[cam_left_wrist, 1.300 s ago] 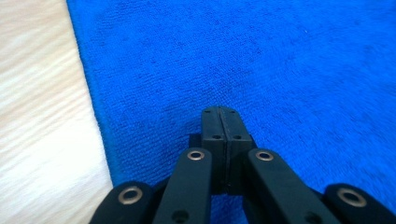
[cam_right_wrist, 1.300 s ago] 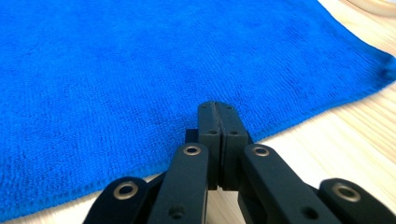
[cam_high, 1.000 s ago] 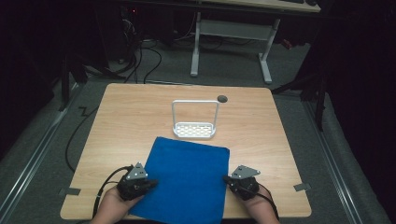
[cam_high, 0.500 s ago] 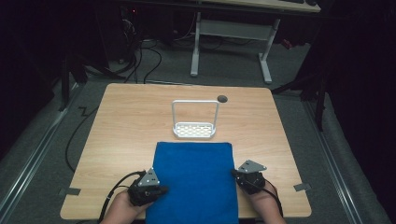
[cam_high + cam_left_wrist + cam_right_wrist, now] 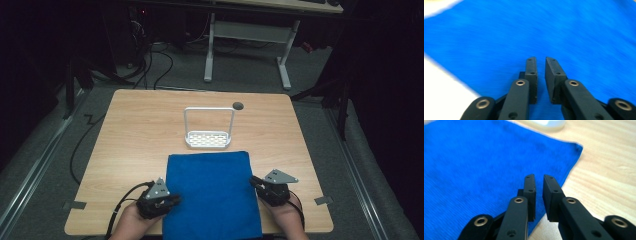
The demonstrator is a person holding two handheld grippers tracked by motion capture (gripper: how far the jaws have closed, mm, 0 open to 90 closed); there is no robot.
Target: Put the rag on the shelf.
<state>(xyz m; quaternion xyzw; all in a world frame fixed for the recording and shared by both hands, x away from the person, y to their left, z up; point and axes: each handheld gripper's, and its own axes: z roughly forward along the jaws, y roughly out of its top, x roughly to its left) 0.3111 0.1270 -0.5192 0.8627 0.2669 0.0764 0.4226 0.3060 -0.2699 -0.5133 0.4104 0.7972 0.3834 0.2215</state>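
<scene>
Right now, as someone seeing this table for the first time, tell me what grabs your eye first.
The bright blue cloth dominates, spread flat on the near half of the wooden table with its near edge at the table's front. A claw sits at each of its sides: the left claw at its left edge, the right claw at its right edge, each with a narrow gap between its jaws. Just beyond the cloth stands a small white rack with a perforated base.

A lab: dark curtains, floor cables [image 5: 150, 65], bare wooden table [image 5: 135, 130].
</scene>
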